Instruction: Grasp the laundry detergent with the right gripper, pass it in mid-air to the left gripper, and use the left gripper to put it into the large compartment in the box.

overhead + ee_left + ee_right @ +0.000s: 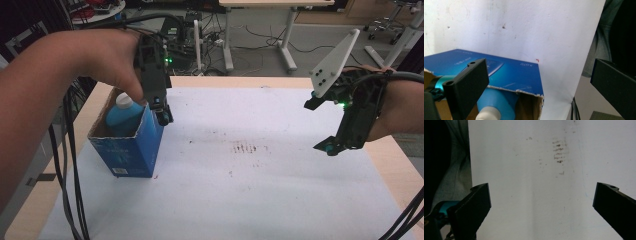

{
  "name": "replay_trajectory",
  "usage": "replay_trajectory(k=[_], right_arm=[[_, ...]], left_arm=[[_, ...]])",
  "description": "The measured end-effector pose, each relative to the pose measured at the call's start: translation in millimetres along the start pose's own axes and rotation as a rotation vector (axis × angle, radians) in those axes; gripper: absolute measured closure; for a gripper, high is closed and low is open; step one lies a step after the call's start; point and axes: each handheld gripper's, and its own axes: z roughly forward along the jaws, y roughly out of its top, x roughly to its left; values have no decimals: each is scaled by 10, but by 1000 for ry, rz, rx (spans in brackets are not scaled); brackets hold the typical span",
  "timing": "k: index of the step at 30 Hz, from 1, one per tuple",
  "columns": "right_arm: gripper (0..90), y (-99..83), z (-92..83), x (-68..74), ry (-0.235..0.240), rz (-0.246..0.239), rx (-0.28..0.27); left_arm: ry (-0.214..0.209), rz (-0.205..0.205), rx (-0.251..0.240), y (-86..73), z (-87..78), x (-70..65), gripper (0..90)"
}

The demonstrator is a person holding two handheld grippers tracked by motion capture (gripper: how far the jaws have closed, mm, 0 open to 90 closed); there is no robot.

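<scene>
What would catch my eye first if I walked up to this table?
Probably the blue box standing at the left of the white sheet, its torn top open and a blue bottle poking out. The left gripper hangs open right beside its rim, while the right gripper hovers open over bare sheet.

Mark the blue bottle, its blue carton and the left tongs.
blue bottle [121, 117]: high view, on its blue shoulder below the white cap.
blue carton [131, 150]: high view, on its front blue wall.
left tongs [160, 111]: high view, between the tips, above the carton's right edge.
</scene>
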Motion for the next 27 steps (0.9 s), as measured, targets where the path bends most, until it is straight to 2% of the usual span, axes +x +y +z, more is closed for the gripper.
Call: replay_trajectory(k=[5, 12, 17, 27], right_arm=[[6, -13, -16, -3, 7, -4, 18], [6, -11, -12, -16, 9, -12, 78], [7, 6, 2, -28, 10, -26, 86], [7, 27, -19, -62, 4, -30, 85]], left_arm=[[-3, 17, 8, 41, 43, -14, 17], [-17, 51, 32, 87, 153, -22, 17], [-21, 65, 51, 136, 214, -14, 17], [-30, 80, 49, 190, 250, -19, 17]])
